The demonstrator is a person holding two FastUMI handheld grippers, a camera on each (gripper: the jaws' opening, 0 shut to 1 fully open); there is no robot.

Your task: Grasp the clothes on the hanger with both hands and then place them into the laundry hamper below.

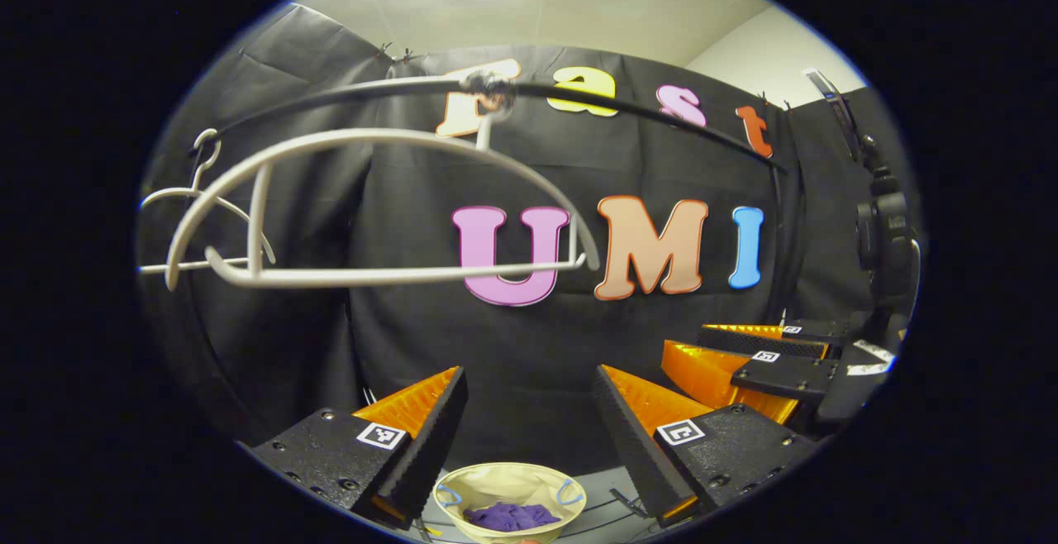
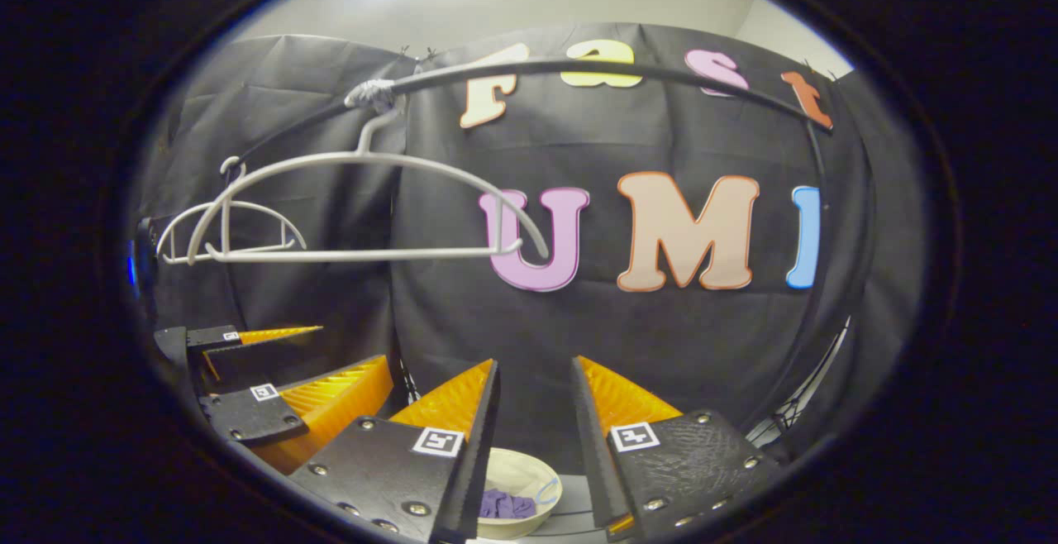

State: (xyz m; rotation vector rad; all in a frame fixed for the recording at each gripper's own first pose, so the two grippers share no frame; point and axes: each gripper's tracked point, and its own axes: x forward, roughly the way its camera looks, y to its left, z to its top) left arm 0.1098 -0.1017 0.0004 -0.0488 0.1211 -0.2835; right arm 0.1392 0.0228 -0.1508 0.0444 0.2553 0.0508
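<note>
Left gripper: fingers spread apart with nothing between them, raised well above the floor and facing the black cloth wall. In the left gripper view its two fingers rise from 7 and 5 o'clock.

Right gripper: fingers likewise parted and empty, at about the same height. In the left gripper view it shows at 4 o'clock, just beside the left gripper; in the right gripper view the left gripper shows at 8 o'clock.

Hanger: pale plastic, bare, hooked on the dark rail. It sits at 10 o'clock in the left gripper view and at 10 o'clock in the right gripper view, above and beyond both grippers. Its crossbar lies roughly level.

Second hanger: thinner, also bare, hanging farther along the rail behind the first, at 9 o'clock in both views.

Rail: curved by the lens, running across the upper part of both views, in front of the cloth wall.

Laundry hamper: cream, round, open-topped, with a pale blue handle on each side. It stands on the floor at 6 o'clock, seen between the left gripper's fingers, and just left of 6 o'clock in the right gripper view, partly behind a finger.

Clothes: purple, crumpled, lying inside the hamper at its bottom, well apart from both grippers.
</note>
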